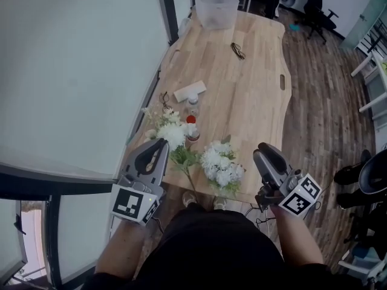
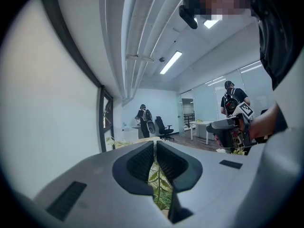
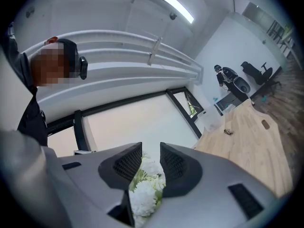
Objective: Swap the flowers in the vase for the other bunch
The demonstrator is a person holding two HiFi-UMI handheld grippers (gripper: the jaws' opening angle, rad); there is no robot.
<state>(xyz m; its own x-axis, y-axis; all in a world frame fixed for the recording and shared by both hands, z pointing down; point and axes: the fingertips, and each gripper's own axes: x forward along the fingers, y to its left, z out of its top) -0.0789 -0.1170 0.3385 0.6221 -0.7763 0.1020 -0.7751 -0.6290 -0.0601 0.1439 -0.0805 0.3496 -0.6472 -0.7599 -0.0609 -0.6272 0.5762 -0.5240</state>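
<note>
Two bunches of white flowers are at the near end of the wooden table (image 1: 254, 95). The left bunch (image 1: 171, 133) has a leafy stem running toward the table's near edge. My left gripper (image 1: 158, 145) sits right beside it, jaws shut; green leaves (image 2: 159, 186) show behind the slit between them (image 2: 155, 144), and I cannot tell whether a stem is pinched. The right bunch (image 1: 221, 165) lies near the edge. My right gripper (image 1: 261, 153) is to its right, open, with white blooms (image 3: 142, 194) showing beyond its gap (image 3: 151, 148). A small clear bottle (image 1: 192, 106) and a red-topped one (image 1: 191, 128) stand behind the flowers.
A white box (image 1: 190, 91) lies mid-table, dark glasses (image 1: 237, 51) further back, and a clear plastic tub (image 1: 216, 5) at the far end. A white wall with a dark frame (image 1: 78, 71) runs along the left side. Office chairs (image 1: 317, 14) stand on the wood floor beyond.
</note>
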